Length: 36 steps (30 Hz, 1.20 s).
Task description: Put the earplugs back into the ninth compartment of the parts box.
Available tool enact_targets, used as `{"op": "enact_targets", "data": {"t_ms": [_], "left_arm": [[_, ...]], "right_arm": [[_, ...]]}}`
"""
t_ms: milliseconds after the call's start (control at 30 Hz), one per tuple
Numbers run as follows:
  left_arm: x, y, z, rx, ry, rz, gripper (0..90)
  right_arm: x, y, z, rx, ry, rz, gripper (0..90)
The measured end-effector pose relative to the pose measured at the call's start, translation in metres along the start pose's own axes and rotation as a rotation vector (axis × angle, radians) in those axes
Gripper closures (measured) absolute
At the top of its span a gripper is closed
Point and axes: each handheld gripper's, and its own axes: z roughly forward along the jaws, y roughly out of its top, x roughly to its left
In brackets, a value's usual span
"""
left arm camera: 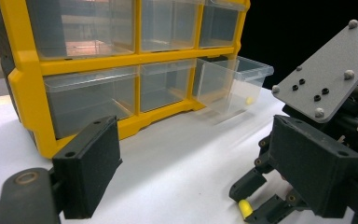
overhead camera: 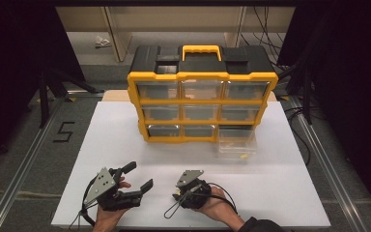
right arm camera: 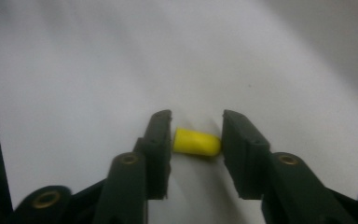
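A small yellow plug (right arm camera: 196,142) lies on the white table top, squeezed end to end between the two black jaws of my right gripper (right arm camera: 196,144), near the table's front edge (overhead camera: 178,195). The same plug (left arm camera: 245,207) shows in the left gripper view at that gripper's tips. My left gripper (overhead camera: 138,176) rests to its left, held by a hand, jaws wide apart with nothing between them (left arm camera: 200,172). Behind stands a yellow and black drawer cabinet (overhead camera: 203,92). Its bottom-right clear drawer (overhead camera: 236,142) is pulled out and holds a yellow piece (left arm camera: 248,100).
The white board (overhead camera: 101,145) covers the table, with bare room between the grippers and the cabinet (left arm camera: 98,65). Metal rails (overhead camera: 24,159) run along both sides. A black handle recess and yellow handle (overhead camera: 201,50) top the cabinet. Cables hang at the back right.
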Motion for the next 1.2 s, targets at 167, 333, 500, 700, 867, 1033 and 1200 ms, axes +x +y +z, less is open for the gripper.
{"op": "enact_targets", "data": {"t_ms": [167,333,500,700,867,1033,1200], "left_arm": [[0.000,0.000,0.000,0.002,-0.001,0.000,16.2],[-0.001,0.000,0.001,0.003,-0.002,0.002,16.2],[0.000,0.000,0.000,0.001,-0.001,-0.003,16.2],[0.000,0.000,0.001,0.003,-0.001,0.000,16.2],[0.000,0.000,0.000,0.001,-0.002,-0.002,16.3],[0.000,0.000,0.000,0.001,-0.002,-0.002,16.2],[0.000,0.000,0.001,0.003,-0.001,0.000,16.3]], "right_arm": [[-0.001,0.000,-0.001,-0.005,0.010,0.010,70.7],[-0.003,0.001,-0.007,-0.034,0.017,0.027,71.3],[-0.015,0.004,-0.020,-0.089,-0.006,0.058,71.3],[-0.026,0.006,-0.034,-0.142,-0.023,0.085,71.3],[-0.034,0.006,-0.042,-0.170,-0.035,0.108,71.2],[-0.039,0.007,-0.049,-0.198,-0.043,0.118,71.1],[-0.046,0.008,-0.059,-0.241,-0.057,0.133,71.0]]}}
